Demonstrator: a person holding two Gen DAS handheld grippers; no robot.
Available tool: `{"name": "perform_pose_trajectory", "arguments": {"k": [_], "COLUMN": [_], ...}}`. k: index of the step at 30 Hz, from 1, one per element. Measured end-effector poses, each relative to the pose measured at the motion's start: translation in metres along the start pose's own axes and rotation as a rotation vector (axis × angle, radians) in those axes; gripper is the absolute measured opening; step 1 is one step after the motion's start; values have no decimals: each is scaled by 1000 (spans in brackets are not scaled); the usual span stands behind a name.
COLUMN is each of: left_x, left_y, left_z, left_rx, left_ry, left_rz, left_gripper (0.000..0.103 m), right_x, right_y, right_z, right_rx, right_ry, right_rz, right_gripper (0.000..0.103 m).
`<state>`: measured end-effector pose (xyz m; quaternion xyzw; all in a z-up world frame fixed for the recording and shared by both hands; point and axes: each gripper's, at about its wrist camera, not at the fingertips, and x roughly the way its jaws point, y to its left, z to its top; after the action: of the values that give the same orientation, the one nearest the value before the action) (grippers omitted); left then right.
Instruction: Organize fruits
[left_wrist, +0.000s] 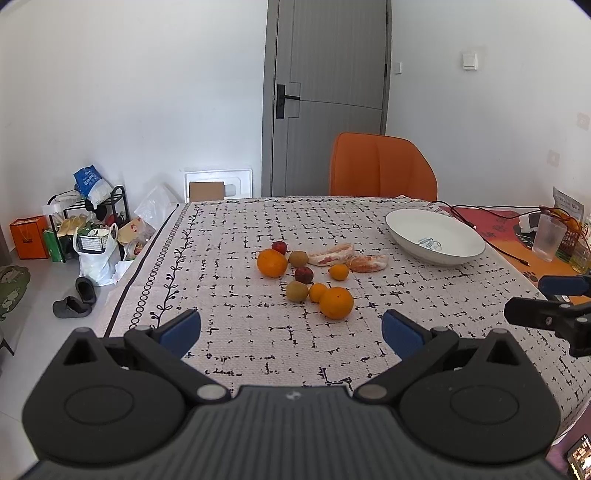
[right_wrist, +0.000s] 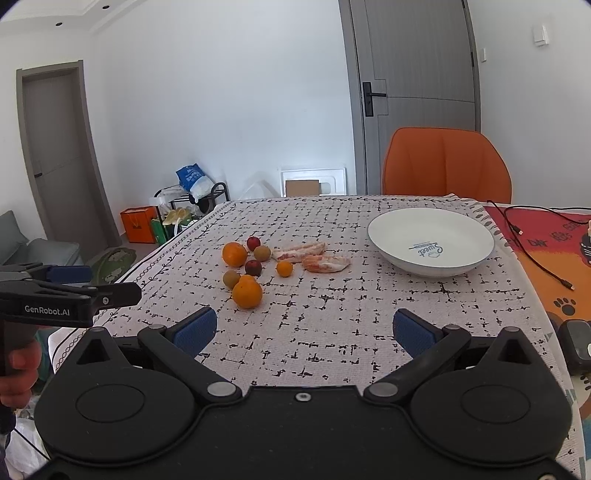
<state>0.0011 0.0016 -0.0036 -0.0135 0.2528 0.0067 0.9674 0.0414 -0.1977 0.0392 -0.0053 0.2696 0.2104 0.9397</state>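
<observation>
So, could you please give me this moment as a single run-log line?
stage: not started | left gripper: open, empty | right gripper: open, empty | fruits: loose on tablecloth | white bowl: empty

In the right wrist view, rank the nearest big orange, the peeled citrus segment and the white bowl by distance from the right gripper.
1. Nearest big orange, front left.
2. Peeled citrus segment, centre.
3. White ceramic bowl, far right.
Right gripper open.

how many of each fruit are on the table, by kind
large oranges: 2
small oranges: 2
kiwis: 2
dark red fruits: 2
peeled citrus segments: 2
total: 10, none in the white bowl yet
</observation>
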Motion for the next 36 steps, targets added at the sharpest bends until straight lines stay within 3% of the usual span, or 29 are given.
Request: {"name": "perform_pose_trajectory", "arguments": {"k": [36], "left_x": [-6], "left_y": [5], "left_z": [2], "left_rx": [-3], "left_ry": [-16], "left_rz": [5], "left_gripper": [103], "right_x": [0], "right_y": [0], "right_z": [1], "right_rx": [0], "right_ry": [-7], "right_rz": [0], "right_gripper": [103]}}
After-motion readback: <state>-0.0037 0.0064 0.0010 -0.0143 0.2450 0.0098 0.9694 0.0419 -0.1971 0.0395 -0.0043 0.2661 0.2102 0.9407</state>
